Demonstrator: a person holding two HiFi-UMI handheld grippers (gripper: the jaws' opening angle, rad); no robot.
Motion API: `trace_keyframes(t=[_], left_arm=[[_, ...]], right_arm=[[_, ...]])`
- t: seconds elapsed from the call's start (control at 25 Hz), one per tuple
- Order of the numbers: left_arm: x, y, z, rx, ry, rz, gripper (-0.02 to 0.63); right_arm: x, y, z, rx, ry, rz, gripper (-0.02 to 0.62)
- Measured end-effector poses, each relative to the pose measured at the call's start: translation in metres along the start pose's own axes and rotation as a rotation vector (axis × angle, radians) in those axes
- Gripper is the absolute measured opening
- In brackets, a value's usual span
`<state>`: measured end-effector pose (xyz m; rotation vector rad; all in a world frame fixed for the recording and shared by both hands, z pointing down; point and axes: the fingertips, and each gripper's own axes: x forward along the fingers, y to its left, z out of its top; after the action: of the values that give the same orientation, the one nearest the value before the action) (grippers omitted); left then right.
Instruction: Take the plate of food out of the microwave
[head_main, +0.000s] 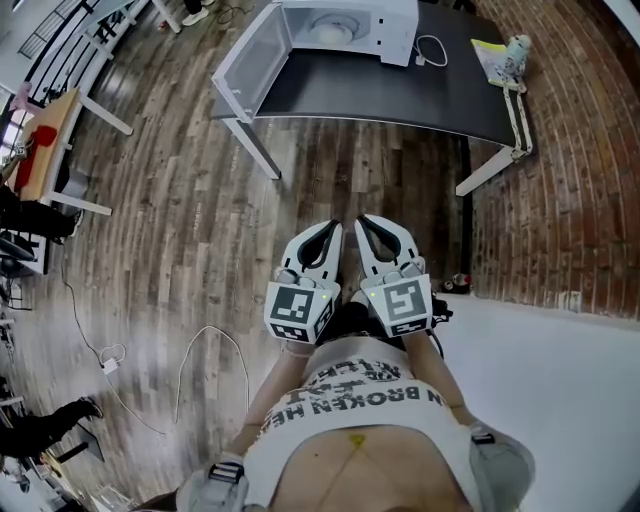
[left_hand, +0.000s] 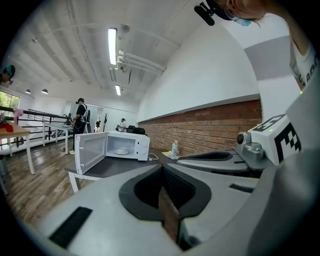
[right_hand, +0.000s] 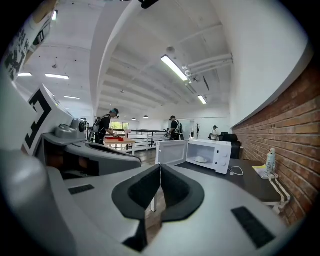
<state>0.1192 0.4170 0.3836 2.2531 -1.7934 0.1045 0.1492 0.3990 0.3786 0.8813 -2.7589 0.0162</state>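
Observation:
A white microwave (head_main: 345, 25) stands on a dark table (head_main: 420, 95) far ahead, its door (head_main: 245, 60) swung open to the left. Inside lies a pale plate (head_main: 330, 27), also seen as the plate (left_hand: 121, 151) in the left gripper view and the plate (right_hand: 201, 159) in the right gripper view; what is on it is too small to tell. My left gripper (head_main: 332, 228) and right gripper (head_main: 362, 221) are held side by side close to my body, well short of the table. Both are shut with nothing between their jaws.
A bottle (head_main: 517, 50) and yellow paper (head_main: 487, 52) lie at the table's right end, a white cable (head_main: 432, 52) beside the microwave. A brick wall (head_main: 570, 180) runs on the right. A floor cable (head_main: 190, 370) trails at left. People stand by desks (right_hand: 107, 127) in the distance.

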Motion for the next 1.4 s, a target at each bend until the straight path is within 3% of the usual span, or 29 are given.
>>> trace_keyframes(t=[0.72, 1.4], left_arm=[[0.102, 0.092, 0.048, 0.046, -0.019, -0.141, 0.008], [0.124, 0.168, 0.053, 0.038, 0.010, -0.208, 0.008]], right_arm=[[0.123, -0.051, 0.030, 0.012, 0.005, -0.107, 0.009], [0.206, -0.040, 0.041, 0.036, 0.024, -0.153, 0.009]])
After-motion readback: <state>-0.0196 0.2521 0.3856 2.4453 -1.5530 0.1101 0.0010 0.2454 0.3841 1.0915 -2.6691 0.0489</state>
